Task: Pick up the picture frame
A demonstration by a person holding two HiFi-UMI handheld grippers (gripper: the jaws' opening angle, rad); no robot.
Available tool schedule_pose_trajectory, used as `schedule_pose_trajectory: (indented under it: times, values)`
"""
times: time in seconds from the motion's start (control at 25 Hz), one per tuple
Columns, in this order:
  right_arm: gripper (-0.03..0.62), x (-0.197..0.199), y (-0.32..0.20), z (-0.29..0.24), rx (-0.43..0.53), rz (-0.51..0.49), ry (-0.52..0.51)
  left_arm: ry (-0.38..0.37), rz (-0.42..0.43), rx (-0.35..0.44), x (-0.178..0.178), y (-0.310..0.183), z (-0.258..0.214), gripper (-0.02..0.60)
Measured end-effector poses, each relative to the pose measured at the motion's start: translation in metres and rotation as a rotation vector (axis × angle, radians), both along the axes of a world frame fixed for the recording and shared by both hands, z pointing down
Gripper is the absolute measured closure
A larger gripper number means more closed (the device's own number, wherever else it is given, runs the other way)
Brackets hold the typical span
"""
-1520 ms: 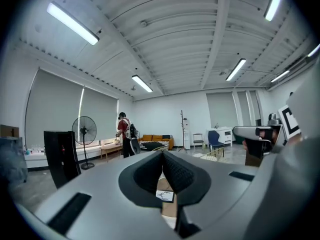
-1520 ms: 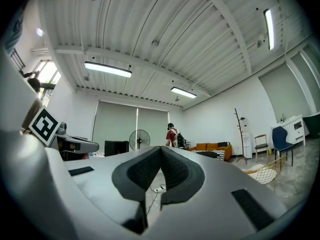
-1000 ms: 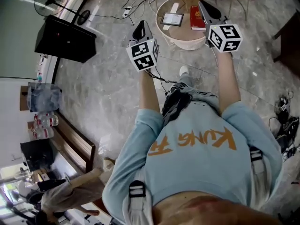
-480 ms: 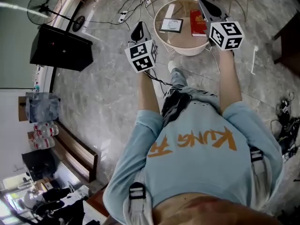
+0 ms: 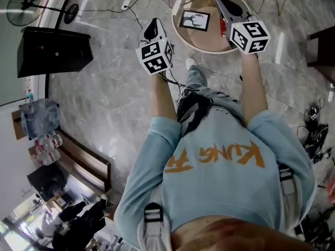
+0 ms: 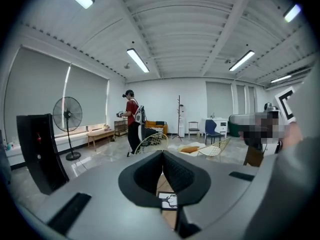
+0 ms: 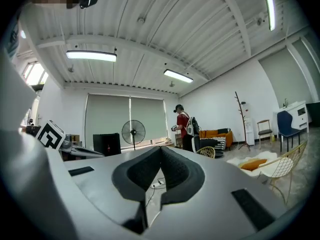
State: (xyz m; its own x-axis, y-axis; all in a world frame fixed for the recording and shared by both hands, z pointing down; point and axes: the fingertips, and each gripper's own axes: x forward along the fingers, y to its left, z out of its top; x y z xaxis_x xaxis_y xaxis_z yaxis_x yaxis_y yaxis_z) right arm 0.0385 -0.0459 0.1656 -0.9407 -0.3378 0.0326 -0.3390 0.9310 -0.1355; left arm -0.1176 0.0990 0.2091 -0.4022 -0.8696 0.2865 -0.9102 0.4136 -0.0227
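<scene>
Picture frame (image 5: 194, 20): flat on round table (image 5: 209, 50), 12 o'clock, untouched | left gripper (image 5: 152, 30): jaws together, empty | right gripper (image 5: 222, 4): same | grasp and lift outstanding.

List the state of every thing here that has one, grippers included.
Black rectangular picture frame: lying flat, face up, on the round rimmed wooden table, untouched.
Left gripper: shut, empty, beside the table.
Right gripper: shut, empty, over the table.
Black pedestal fan: standing upright; whether it runs cannot be told.
</scene>
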Motion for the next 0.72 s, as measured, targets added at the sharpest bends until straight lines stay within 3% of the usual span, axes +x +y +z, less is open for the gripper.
schedule_pose_trajectory:
  times: [0.16,0.4,0.72]
  values:
    - [0.595,-0.040,-0.034,0.055,-0.098,0.022,0.058,0.069,0.038,-0.072,-0.035,-0.041,0.049,0.563]
    - [0.595,-0.090,-0.092,0.137,-0.275,0.148,0.127,0.140,0.159,-0.243,-0.087,-0.103,0.122,0.563]
    - [0.595,-0.127,-0.156,0.151,-0.293,0.238,0.183,0.206,0.257,-0.253,-0.133,-0.187,0.150,0.563]
